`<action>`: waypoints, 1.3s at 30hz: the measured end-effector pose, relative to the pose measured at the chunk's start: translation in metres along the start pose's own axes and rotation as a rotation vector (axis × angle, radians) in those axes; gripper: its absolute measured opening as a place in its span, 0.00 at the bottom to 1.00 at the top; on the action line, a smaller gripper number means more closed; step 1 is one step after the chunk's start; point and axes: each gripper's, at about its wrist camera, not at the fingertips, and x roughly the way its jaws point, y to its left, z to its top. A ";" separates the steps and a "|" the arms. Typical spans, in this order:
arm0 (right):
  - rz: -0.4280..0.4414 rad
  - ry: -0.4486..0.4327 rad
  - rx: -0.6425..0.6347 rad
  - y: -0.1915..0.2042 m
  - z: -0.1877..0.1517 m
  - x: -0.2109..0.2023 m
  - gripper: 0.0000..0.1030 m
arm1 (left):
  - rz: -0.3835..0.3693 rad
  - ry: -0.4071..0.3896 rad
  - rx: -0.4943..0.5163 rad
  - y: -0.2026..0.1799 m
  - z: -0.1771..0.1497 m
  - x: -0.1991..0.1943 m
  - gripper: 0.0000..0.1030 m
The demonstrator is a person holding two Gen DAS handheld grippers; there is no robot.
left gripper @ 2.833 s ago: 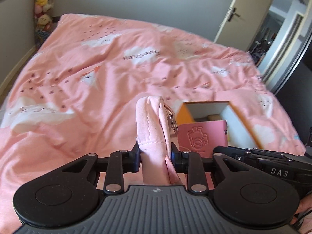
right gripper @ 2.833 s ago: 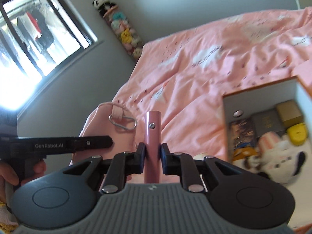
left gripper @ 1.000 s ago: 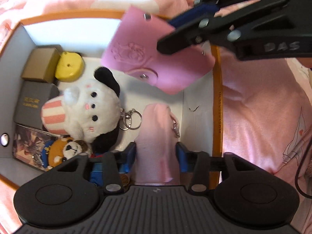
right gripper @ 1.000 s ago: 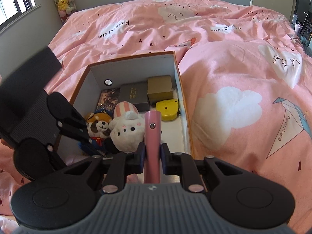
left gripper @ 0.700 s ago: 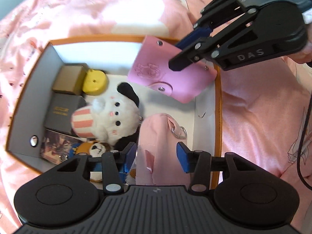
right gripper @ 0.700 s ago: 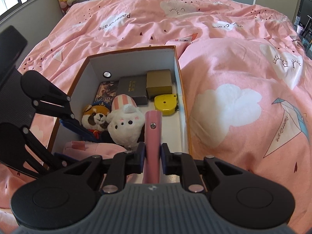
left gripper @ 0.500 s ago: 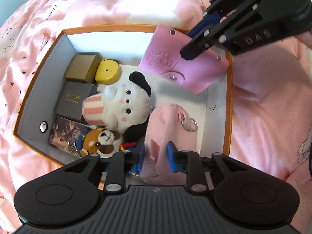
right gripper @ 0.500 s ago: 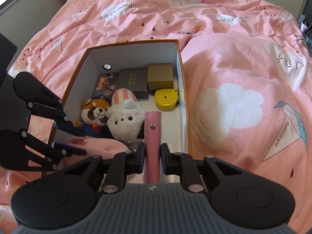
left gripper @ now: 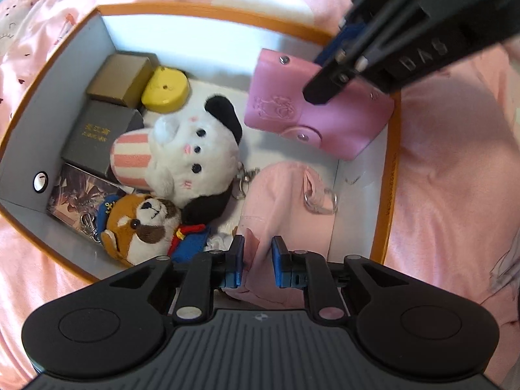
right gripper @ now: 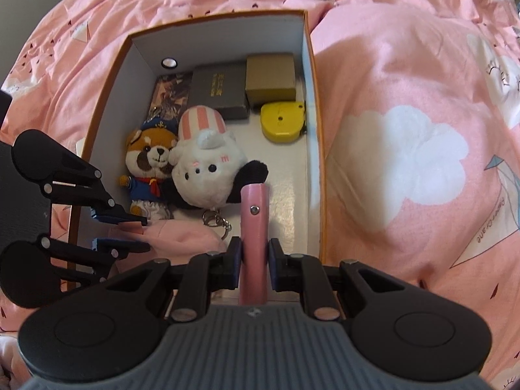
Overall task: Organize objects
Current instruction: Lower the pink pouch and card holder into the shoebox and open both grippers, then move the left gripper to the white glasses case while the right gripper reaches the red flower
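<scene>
The pink leather wallet [left gripper: 317,110] hangs above the near-right corner of the orange-rimmed box [right gripper: 317,149], pinched edge-on in the right claw [right gripper: 254,260], whose jaws are narrow and pressed against its two faces. It looks light and fairly stiff, a folded flap with snap studs, so it should keep its shape when let go; the smooth leather may be a little slippery, and holding it across the flat faces near one edge, as now, seems the sound grip.

The soft pink pouch [left gripper: 286,201] lies inside the box along the right wall, beside the white plush [left gripper: 195,159]. The left claw [left gripper: 256,258] is closing, its blue pads on either side of a small fold of the pouch's fabric (whether they actually pinch the cloth or only frame it is hard to tell from this angle). The pouch is limp and will sag and bunch, so it is best taken by a gathered fold or near its metal clip [left gripper: 320,200].

The bare box floor under the wallet looks like a fair landing spot.
</scene>
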 end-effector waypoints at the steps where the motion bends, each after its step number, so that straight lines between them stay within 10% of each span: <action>1: 0.002 0.012 -0.001 0.001 0.001 0.003 0.17 | 0.016 0.015 0.023 -0.004 0.001 0.003 0.19; 21: -0.168 0.059 -0.300 0.027 -0.002 0.021 0.21 | 0.032 -0.279 -0.129 0.005 -0.014 -0.051 0.26; 34: -0.129 0.138 -0.312 0.036 -0.007 0.077 0.14 | 0.088 -0.295 -0.289 0.021 -0.043 -0.085 0.26; 39: -0.124 0.033 -0.288 0.042 -0.012 0.051 0.16 | 0.115 -0.316 -0.410 0.024 -0.064 -0.105 0.26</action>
